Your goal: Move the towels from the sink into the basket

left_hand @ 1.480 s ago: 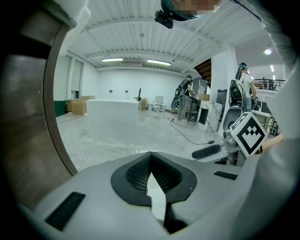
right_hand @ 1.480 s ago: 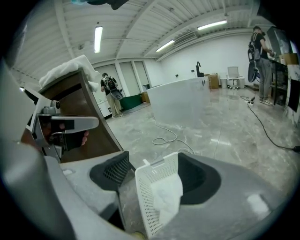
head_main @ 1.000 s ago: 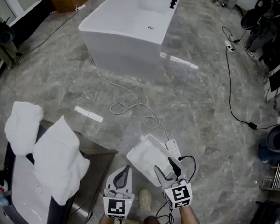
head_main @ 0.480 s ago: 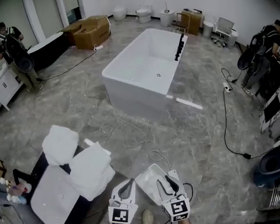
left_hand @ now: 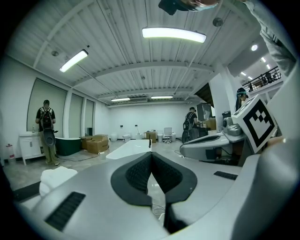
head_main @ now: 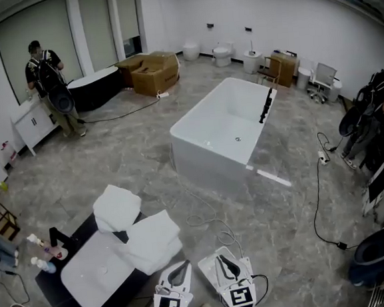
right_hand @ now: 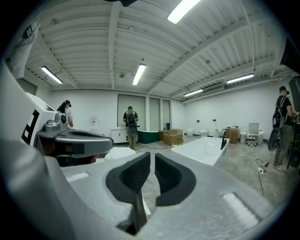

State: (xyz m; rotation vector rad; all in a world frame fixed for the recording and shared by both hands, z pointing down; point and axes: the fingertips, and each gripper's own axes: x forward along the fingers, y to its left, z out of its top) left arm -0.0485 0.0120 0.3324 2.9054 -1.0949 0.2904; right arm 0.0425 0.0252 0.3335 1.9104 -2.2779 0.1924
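**Both grippers empty; two towels still at the sink**

Room: a large showroom with a grey marbled floor (head_main: 112,156) and strip lights under a ribbed ceiling. A white tub (head_main: 223,130) stands mid-floor. Boxes (head_main: 151,71) and toilets line the far wall. One person (head_main: 47,82) with a backpack stands at the left by a white cabinet, and another is at the right edge.

Work area: the white sink (head_main: 96,278) is set in a low black desk (head_main: 50,289) at lower left. The far towel (head_main: 116,206) sits on the desk just beyond the basin. The near towel (head_main: 153,243) is bunched over the sink's right rim, on the basket side. Neither towel is in the basket (head_main: 207,263). The basket stands on the floor just right of the desk, by the person's feet. The right gripper hides most of it, so I cannot tell what is in it.

Grippers: the left gripper (head_main: 179,272) has its fingers closed tip to tip, with nothing between them. The right gripper (head_main: 227,263) has just been closing its fingers, now down to a thin slit, also on nothing. The two are held side by side, roughly level. They point out across the room, not at the sink.

Judgement: this looks like a carrying posture between picks, not a reach. Both hands are free and two towels remain. The near towel, hanging off the rim nearest the basket, looks the easier next grab. The fingers must open before either towel can be taken. Loose folds may trail over the rim when a towel is lifted.
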